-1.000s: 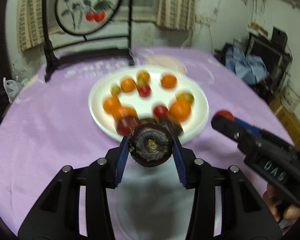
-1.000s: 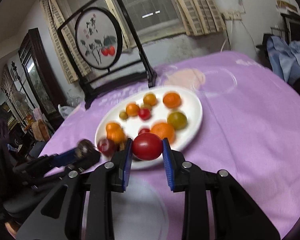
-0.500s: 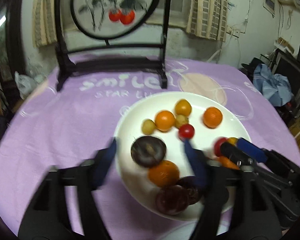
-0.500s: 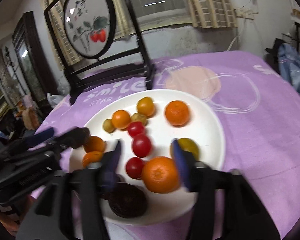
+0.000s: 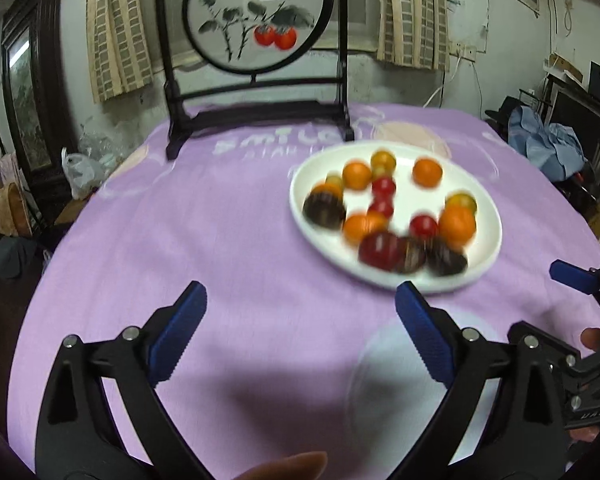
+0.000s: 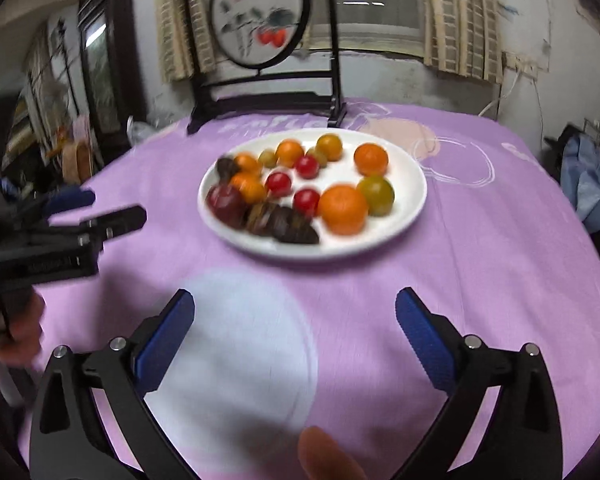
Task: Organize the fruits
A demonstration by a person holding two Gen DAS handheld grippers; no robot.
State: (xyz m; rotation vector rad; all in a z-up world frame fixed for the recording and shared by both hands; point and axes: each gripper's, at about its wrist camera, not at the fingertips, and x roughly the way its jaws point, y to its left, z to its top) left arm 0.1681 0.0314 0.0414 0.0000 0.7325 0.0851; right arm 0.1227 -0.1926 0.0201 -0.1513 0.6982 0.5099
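Observation:
A white plate [image 5: 410,194] [image 6: 404,184] on the purple tablecloth holds several oranges, red tomatoes, greenish fruits and dark purple fruits. One dark purple fruit [image 5: 324,210] lies at the plate's left rim, and red tomatoes [image 6: 278,183] sit near its middle. My left gripper [image 5: 300,296] hovers over bare cloth to the near left of the plate, jaws opening wide with nothing between them. My right gripper [image 6: 295,298] hangs in front of the plate, its jaws also opening and empty. Each gripper shows at the edge of the other's view [image 5: 580,276] [image 6: 80,216].
A round painted screen on a black stand [image 5: 256,16] stands at the table's far side. A pale round patch [image 6: 236,344] marks the cloth near the grippers. Blue clothing [image 5: 548,144] and clutter lie beyond the right table edge. A person's thumb [image 6: 324,456] shows at the bottom.
The left gripper let go of the dark purple fruit on the plate, and the right released its red tomato there. Both pulled back toward the near edge with jaws spread wide.

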